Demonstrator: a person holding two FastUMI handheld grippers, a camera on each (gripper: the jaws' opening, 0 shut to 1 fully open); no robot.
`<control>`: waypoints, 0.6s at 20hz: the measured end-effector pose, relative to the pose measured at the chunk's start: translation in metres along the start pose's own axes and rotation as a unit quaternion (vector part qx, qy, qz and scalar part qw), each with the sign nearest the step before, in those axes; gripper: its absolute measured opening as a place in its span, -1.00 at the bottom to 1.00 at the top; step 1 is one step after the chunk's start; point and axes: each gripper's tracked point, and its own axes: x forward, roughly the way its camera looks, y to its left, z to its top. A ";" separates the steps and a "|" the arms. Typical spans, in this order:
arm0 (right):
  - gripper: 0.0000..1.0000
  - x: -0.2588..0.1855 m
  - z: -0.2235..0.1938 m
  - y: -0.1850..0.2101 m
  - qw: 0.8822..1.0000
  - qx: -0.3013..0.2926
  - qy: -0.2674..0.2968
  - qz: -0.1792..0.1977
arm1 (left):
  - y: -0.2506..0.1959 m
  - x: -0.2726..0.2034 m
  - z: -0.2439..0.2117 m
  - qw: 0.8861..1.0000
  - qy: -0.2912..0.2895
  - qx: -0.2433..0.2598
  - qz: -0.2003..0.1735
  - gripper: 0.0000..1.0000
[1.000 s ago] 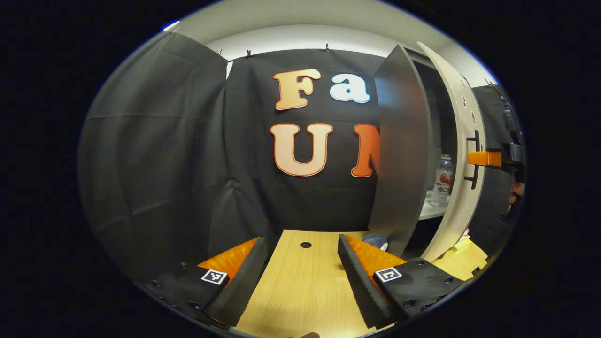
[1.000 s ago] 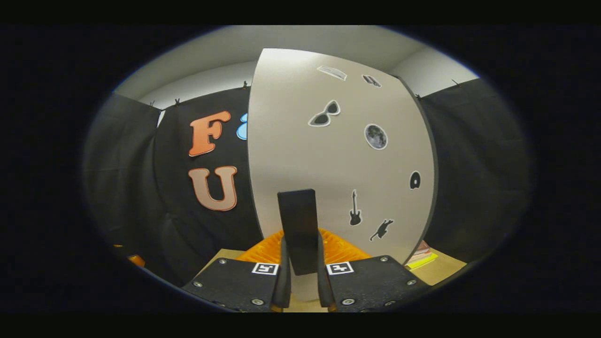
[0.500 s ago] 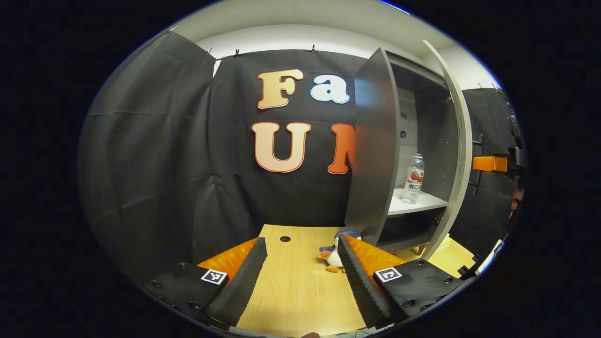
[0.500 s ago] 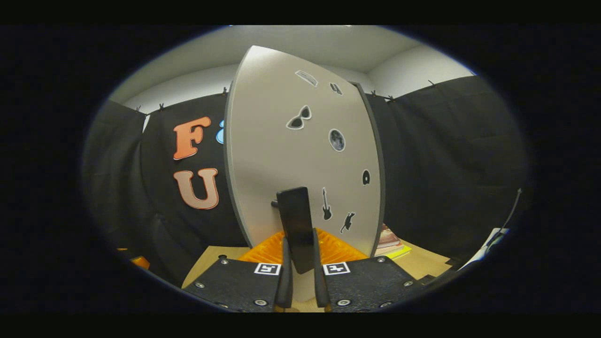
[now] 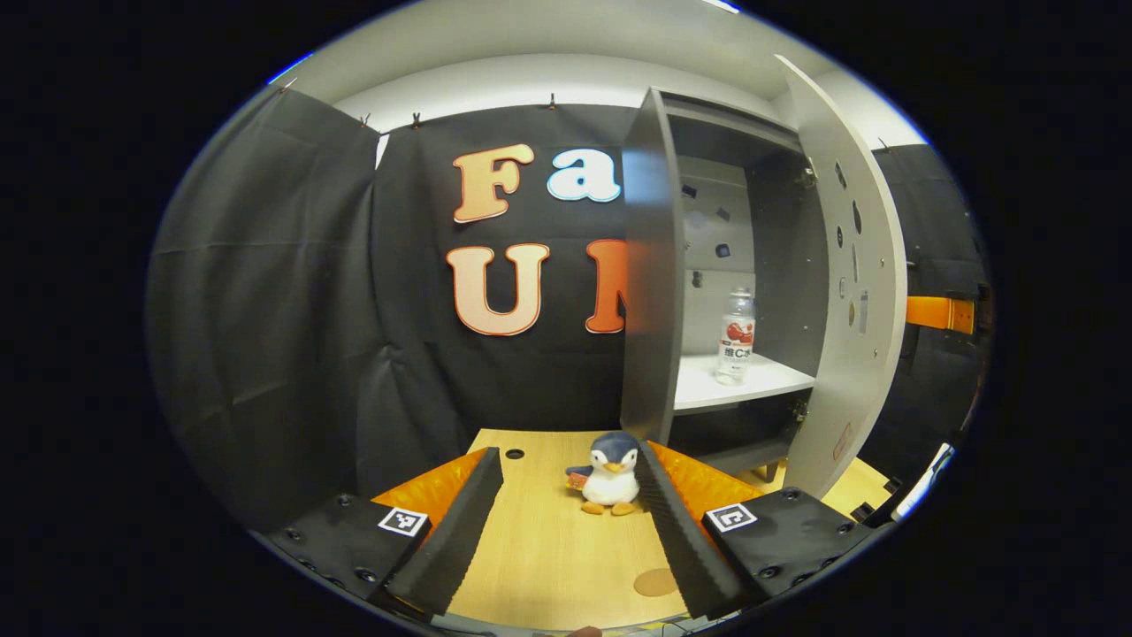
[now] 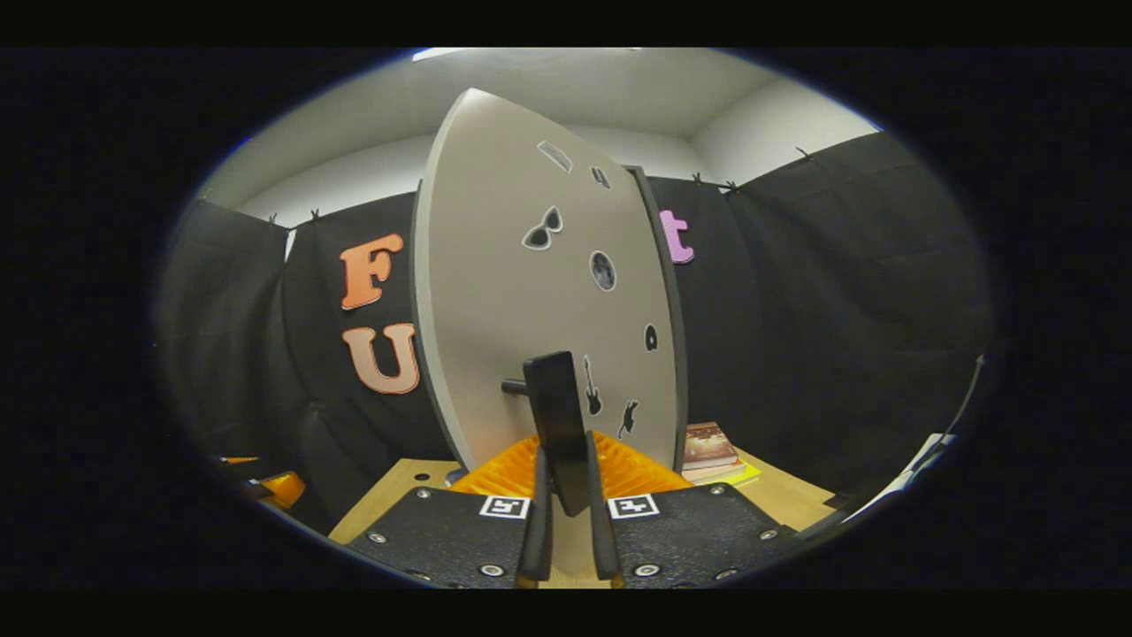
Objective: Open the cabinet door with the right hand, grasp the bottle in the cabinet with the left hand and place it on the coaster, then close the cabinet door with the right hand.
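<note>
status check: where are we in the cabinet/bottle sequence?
Done: cabinet door swung wide open. In hand: right gripper clamped on the door handle. Left: bottle stands untouched on the shelf; left gripper open, empty. Coaster bare. Door closing pending.

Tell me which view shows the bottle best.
The left gripper view: the bottle stands upright on the cabinet shelf, unobstructed past the open door. In the right gripper view the door's outer face stands in front of the cabinet, so the bottle is hidden.
</note>
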 end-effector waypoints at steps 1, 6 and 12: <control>-0.68 -0.006 0.002 -0.011 1.000 0.003 0.002 0.005 | -0.015 -0.006 0.003 1.000 -0.004 -0.002 -0.003 0.97; -0.70 -0.026 0.009 -0.072 1.000 0.007 0.002 0.015 | -0.076 -0.026 0.003 1.000 -0.008 0.000 -0.003 0.97; -0.64 -0.035 0.014 -0.134 1.000 0.003 0.006 0.031 | -0.139 -0.042 -0.005 1.000 -0.001 0.010 -0.007 0.97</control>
